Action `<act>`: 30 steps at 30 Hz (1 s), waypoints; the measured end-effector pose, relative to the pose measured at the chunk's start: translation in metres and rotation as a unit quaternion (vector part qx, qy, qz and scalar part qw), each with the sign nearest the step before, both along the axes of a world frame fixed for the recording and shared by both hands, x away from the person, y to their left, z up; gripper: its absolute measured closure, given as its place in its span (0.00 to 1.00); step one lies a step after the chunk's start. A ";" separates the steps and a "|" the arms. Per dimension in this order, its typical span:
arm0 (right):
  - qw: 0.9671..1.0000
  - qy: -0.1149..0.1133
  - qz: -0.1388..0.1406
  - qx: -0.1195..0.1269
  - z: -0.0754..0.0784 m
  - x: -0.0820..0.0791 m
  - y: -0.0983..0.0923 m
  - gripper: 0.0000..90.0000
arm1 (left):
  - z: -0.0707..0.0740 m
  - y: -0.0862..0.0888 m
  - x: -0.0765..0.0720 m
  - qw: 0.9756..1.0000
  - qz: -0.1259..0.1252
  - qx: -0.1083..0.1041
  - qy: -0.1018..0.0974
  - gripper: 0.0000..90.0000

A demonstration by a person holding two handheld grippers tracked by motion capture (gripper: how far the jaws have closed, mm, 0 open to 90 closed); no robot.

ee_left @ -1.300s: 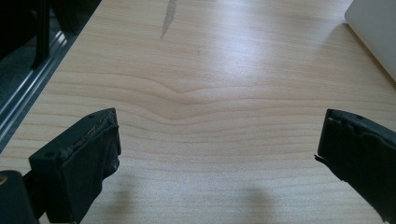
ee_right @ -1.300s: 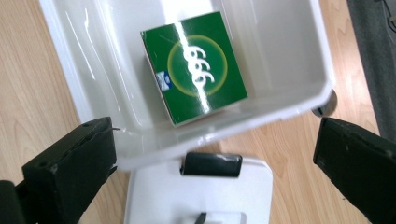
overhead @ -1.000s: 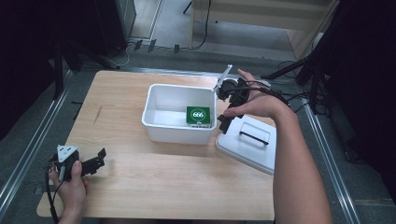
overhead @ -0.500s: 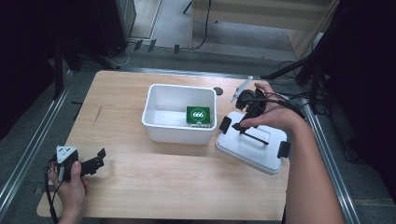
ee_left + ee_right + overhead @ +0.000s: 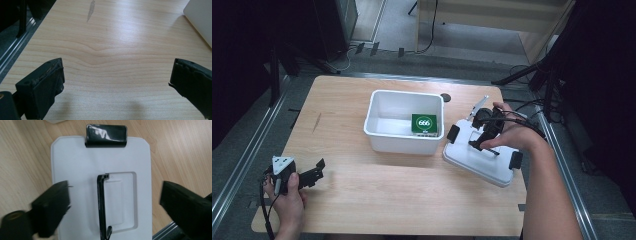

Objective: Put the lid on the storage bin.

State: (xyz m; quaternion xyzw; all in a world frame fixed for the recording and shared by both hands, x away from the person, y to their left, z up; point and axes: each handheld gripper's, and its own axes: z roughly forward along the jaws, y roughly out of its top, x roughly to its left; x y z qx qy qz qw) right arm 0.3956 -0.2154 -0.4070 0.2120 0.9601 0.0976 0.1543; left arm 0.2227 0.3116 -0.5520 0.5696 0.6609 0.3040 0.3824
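A wooden worktop [image 5: 377, 200] stood among dark stands and cables. On it sat a white bin [image 5: 404, 122] holding a green card [image 5: 424, 123]. Just right lay the white lid [image 5: 479, 157] — black handle [image 5: 102, 205], black clips. The right gripper [image 5: 482, 132] hovered over it, jaws apart; the left gripper [image 5: 307, 175], near the front-left corner, was spread too.

Bin [image 5: 384, 134] mid-table [image 5: 362, 200]; card [image 5: 424, 123] inside, right end; lid [image 5: 477, 159] just right of bin.

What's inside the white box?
Inside the white box a green pack marked 666 lies against its right wall. The rest of the floor looks bare; the near wall hides a strip of it.
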 end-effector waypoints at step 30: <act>0.999 0.026 -0.010 -0.029 -0.046 -0.001 -0.033 0.89 | 0.000 0.000 0.001 1.000 0.001 -0.003 0.000 0.00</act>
